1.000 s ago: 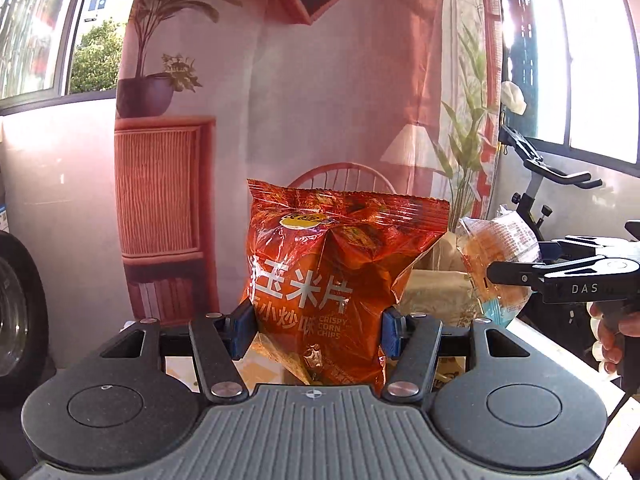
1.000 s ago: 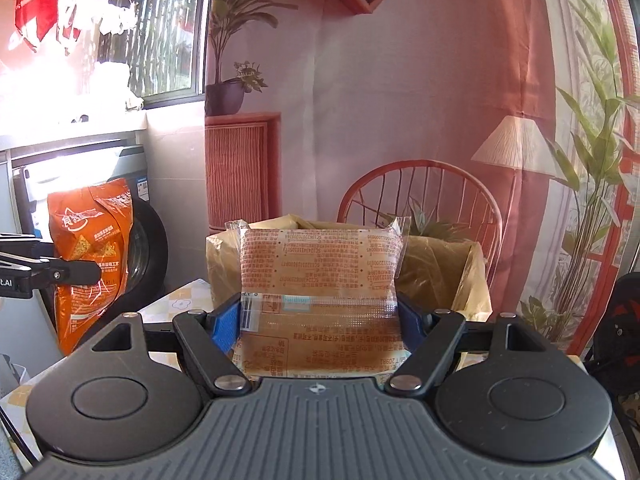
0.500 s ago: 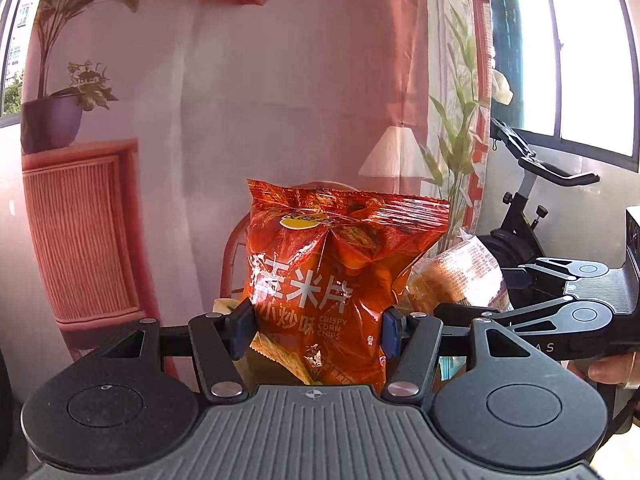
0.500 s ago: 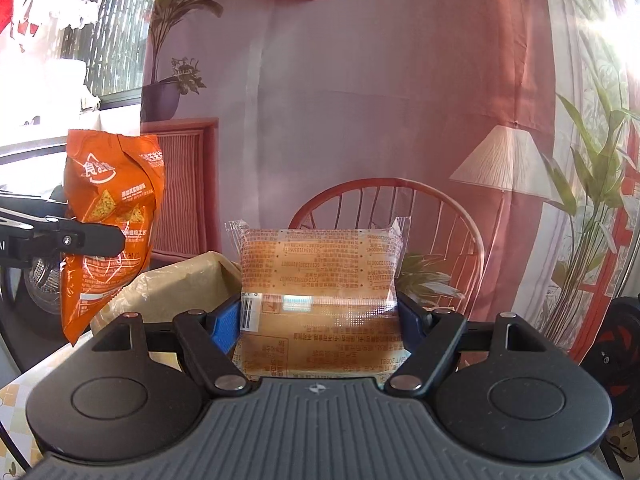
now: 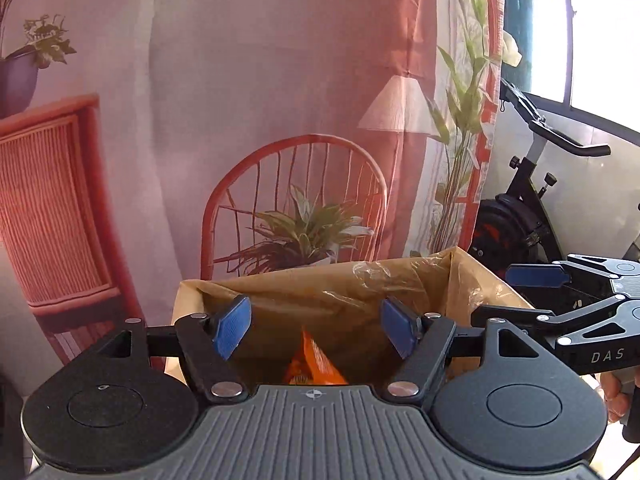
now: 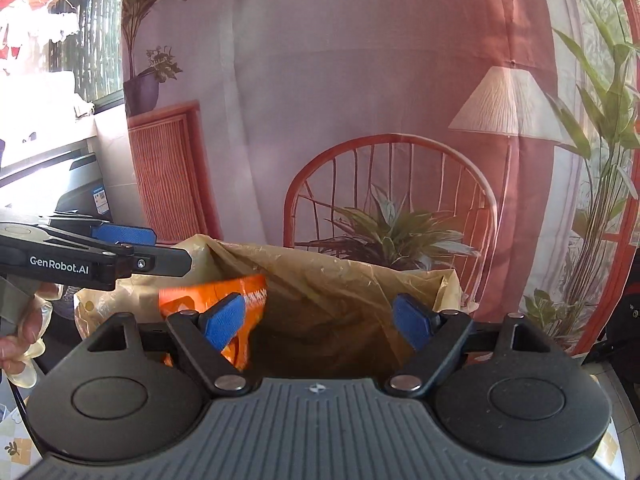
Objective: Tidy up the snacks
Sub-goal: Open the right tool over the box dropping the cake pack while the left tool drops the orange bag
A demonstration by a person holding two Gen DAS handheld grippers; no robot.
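Note:
In the left wrist view my left gripper (image 5: 314,330) hangs over a brown bin lined with a plastic bag (image 5: 320,292). Its jaws are opening and nothing is between them. The orange corn chip bag (image 5: 312,364) lies down inside the bin, below the blue pads. My right gripper (image 5: 508,294) reaches in from the right, over the bin's right rim. In the right wrist view my right gripper (image 6: 318,322) is also opening and empty above the bin (image 6: 340,280). The orange bag (image 6: 216,292) sits tilted at the bin's left side, under my left gripper (image 6: 168,248). The clear snack packet is out of sight.
An exercise bike (image 5: 520,220) stands right of the bin. A printed backdrop (image 6: 360,100) with a chair and plants hangs behind it. A gloved hand (image 6: 24,340) holds the left gripper. A patterned tablecloth (image 6: 12,440) shows at the lower left.
Both grippers have moved over the bin and opened. The orange chip bag has left my left gripper and dropped into the bin. The clear packet has left my right gripper.

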